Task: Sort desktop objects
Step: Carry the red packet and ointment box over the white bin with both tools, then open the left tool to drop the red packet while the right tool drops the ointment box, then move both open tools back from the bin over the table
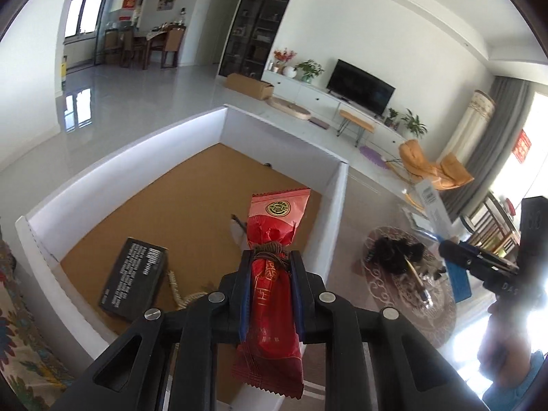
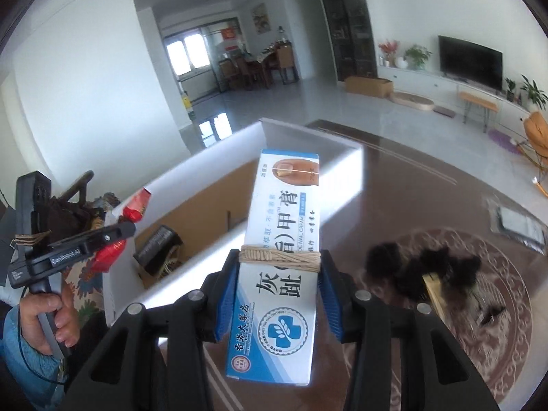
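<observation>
The left hand-held gripper clamps a red foil sachet, long axis along its fingers, directly above the white-walled, cork-floored box. The right hand-held gripper grips a blue-white ointment carton, box ahead-left, farther.

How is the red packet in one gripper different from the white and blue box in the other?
The red packet is soft, crinkly plastic; the white and blue box is stiff cardboard with flat sides. The packet is slim, so the left gripper has closed narrowly on it; the box is wider, so the right gripper stands further apart around it. Both are held lengthwise between the pads, above the table.
</observation>
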